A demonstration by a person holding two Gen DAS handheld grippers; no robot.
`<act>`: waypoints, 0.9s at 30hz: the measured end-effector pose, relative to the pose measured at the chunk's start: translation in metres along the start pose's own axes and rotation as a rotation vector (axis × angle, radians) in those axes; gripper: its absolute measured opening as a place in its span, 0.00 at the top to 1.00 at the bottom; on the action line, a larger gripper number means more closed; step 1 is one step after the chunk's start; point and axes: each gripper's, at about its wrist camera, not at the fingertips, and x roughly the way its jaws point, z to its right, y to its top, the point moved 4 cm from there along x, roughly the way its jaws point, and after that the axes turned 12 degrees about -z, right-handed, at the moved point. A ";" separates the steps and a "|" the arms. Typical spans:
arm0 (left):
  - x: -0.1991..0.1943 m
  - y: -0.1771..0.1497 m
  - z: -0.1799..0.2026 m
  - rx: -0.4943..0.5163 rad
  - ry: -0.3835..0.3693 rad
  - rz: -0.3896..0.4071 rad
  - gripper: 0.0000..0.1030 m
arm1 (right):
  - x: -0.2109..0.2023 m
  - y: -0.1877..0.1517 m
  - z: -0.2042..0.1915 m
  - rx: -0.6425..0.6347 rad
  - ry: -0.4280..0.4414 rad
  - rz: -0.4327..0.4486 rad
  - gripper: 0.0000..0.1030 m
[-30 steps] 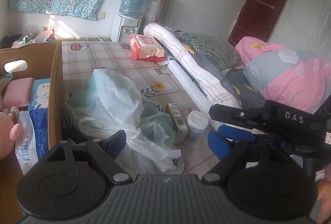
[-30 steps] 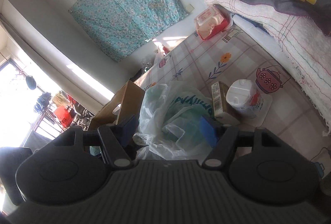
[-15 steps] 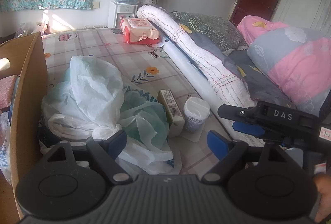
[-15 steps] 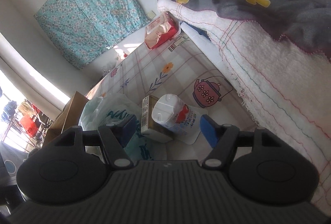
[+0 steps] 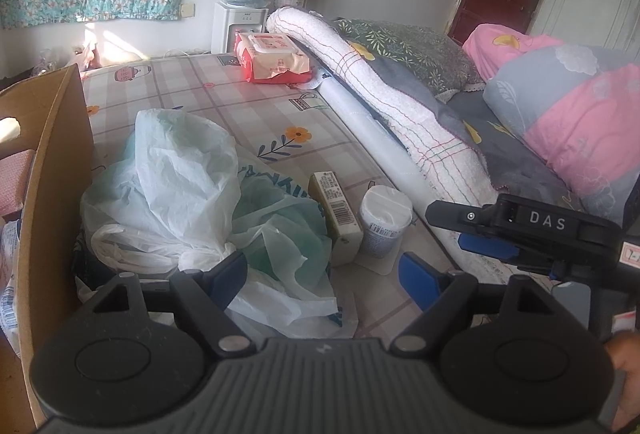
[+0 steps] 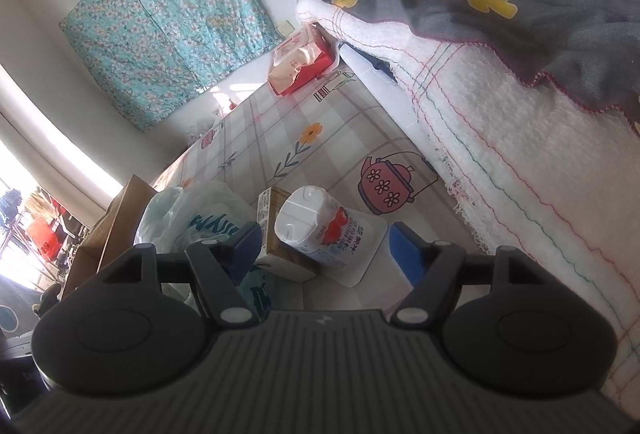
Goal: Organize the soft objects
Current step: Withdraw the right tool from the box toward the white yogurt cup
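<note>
Plastic bags (image 5: 180,193), white and pale green and crumpled in a heap, lie on the checked flower-print mat (image 5: 224,101) just beside the cardboard box (image 5: 52,169), with a small carton (image 5: 336,218) touching their right edge and a white cup (image 5: 384,222) standing beside that. The left gripper (image 5: 320,274) hovers low over the near edge of the heap, its blue pads spread wide and holding nothing (one pad sits right against the plastic). The right gripper (image 6: 320,246) is likewise wide apart and empty, its fingers bracketing the cup (image 6: 316,230) and the carton (image 6: 272,230), with the rolled white blanket (image 6: 500,137) on its right.
</note>
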 end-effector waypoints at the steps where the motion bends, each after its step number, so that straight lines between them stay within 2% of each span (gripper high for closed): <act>1: 0.000 0.000 0.000 -0.001 -0.001 0.000 0.18 | 0.000 0.000 0.000 0.000 0.000 0.000 0.31; 14: -0.004 -0.003 -0.003 -0.014 -0.005 0.005 0.20 | -0.004 -0.002 -0.006 -0.019 -0.007 0.003 0.29; 19: -0.005 -0.003 -0.003 -0.020 0.000 0.006 0.20 | -0.005 0.000 -0.004 -0.029 -0.034 0.015 0.29; 27: -0.006 -0.004 -0.004 -0.026 0.009 0.007 0.27 | 0.016 0.007 -0.007 -0.081 -0.063 -0.012 0.29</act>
